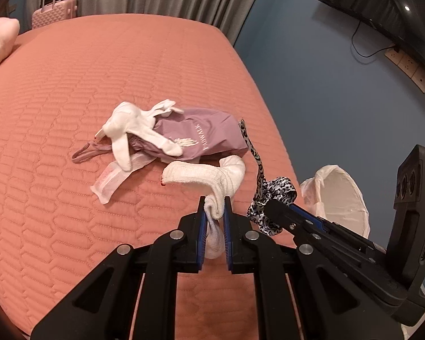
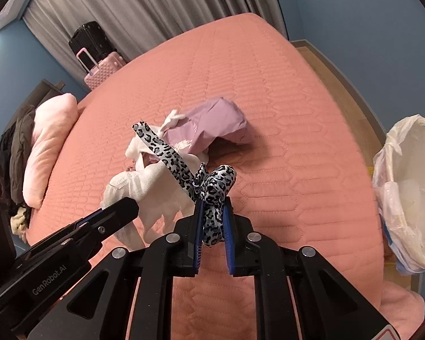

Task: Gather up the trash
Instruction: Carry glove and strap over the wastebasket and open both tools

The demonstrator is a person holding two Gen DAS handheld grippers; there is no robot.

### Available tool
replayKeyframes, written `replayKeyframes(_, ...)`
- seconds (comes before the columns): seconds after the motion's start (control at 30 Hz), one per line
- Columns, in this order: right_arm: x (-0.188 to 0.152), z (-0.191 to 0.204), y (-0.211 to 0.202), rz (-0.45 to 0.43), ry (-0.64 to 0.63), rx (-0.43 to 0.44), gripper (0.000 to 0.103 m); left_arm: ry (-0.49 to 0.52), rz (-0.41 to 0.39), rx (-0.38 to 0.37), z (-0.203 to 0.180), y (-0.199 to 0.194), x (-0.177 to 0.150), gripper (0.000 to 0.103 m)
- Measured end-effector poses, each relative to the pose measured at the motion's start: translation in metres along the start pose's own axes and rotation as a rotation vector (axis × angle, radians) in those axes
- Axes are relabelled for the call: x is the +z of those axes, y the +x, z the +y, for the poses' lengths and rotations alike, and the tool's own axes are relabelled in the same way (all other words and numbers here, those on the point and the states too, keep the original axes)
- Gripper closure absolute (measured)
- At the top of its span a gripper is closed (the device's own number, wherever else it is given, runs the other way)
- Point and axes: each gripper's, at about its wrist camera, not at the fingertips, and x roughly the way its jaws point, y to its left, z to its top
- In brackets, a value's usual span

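We hold white sock (image 1: 223, 181) pinched in left gripper (image 1: 214, 206), leopard ribbon (image 2: 212, 198) pinched in right gripper (image 2: 214, 212). Lined bin (image 2: 410, 198) lies right of bed (image 2: 283, 99), nearer right gripper; ribbon trails far-left.

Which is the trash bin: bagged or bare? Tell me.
Bagged: a white plastic liner drapes over the rim of the trash bin.

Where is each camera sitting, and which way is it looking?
Left wrist: sits on the left gripper, looks along its fingers over the pink bed; it pinches a white sock. The right gripper pokes in from the right.
Right wrist: sits on the right gripper, faces the bed toward the curtains, clamping a leopard ribbon. The left gripper shows lower left.
Both share: the purple bag and lined bin.
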Motion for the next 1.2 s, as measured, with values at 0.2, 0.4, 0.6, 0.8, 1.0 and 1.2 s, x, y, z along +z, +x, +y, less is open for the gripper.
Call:
replayKeyframes(0.2,0.011,-0.023,-0.053,-0.1,0.036,-0.008,0.091,0.088,-0.038,-0.041,-0.047,-0.014,0.005,0.092)
replayKeyframes(0.4,0.016,-0.053,-0.099,-0.184,0.085,-0.039,0.091,0.186,-0.06,-0.094,-0.101,-0.018,0.009,0.092)
replayKeyframes(0.6,0.019,-0.099,-0.138,-0.257,0.149,-0.083,0.091,0.281,-0.071,-0.144,-0.155,-0.017,0.009,0.092)
replayKeyframes(0.8,0.016,-0.141,-0.17,-0.313,0.218,-0.126,0.091,0.351,-0.057,-0.179,-0.199,-0.009,0.006,0.092)
replayKeyframes(1.0,0.007,-0.174,-0.188,-0.336,0.28,-0.158,0.091,0.417,-0.039,-0.202,-0.235,0.001,0.001,0.092)
replayKeyframes(1.2,-0.002,-0.194,-0.195,-0.344,0.322,-0.17,0.091,0.46,-0.017,-0.224,-0.259,0.009,-0.003,0.092)
